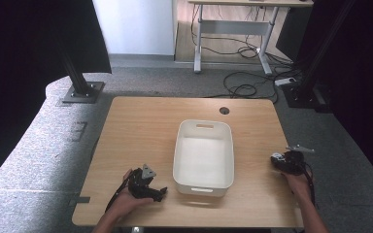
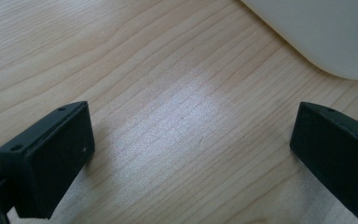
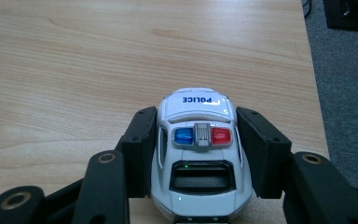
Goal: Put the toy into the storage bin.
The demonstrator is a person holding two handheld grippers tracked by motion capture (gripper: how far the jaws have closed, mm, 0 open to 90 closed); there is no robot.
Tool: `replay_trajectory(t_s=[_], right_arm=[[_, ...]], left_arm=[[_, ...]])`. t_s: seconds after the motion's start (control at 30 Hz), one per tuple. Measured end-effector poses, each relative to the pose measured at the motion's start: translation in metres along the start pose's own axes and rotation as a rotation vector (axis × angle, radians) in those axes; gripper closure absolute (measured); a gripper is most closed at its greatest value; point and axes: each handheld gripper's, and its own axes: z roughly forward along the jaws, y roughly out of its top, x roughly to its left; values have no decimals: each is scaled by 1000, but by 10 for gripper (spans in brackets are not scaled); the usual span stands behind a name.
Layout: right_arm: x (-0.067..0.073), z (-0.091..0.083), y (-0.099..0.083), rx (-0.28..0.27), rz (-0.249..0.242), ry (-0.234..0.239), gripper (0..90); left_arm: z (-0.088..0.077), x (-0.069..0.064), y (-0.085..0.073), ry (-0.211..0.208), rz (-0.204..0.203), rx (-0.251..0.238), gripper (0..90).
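Near the right edge of the wooden table, the right gripper has its two black jaws pressed against the flanks of a white toy police car, one pad on each side, so the car is clamped between them. Its roof carries a blue and red light bar, and the word POLICE on the bonnet reads upside down from the right gripper view; the car's near end is cut off by the bottom of that view, and the wheels are hidden under the body. From the high view the right gripper is a small dark shape by the table's right edge, and the car cannot be made out within it.

At the front left of the table, the left gripper lies low in the person's left hand, just beside the white plastic bin that stands in the middle of the tabletop. In the left gripper view its jaws stand wide apart with bare wood between them, gripping nothing, and a rounded corner of the bin shows at the upper right, cut off by the frame
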Motion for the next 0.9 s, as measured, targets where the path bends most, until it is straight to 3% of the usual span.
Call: replay_trajectory(t_s=[0.33, 0.5, 0.9], right_arm=[[4, -9, 4, -26, 4, 18, 503], [7, -19, 6, -49, 25, 34, 503], [17, -46, 4, -86, 21, 60, 503]], left_arm=[[0, 0, 0, -1, 1, -1, 0], [0, 0, 0, -1, 2, 0, 0], [0, 0, 0, -1, 2, 0, 0]])
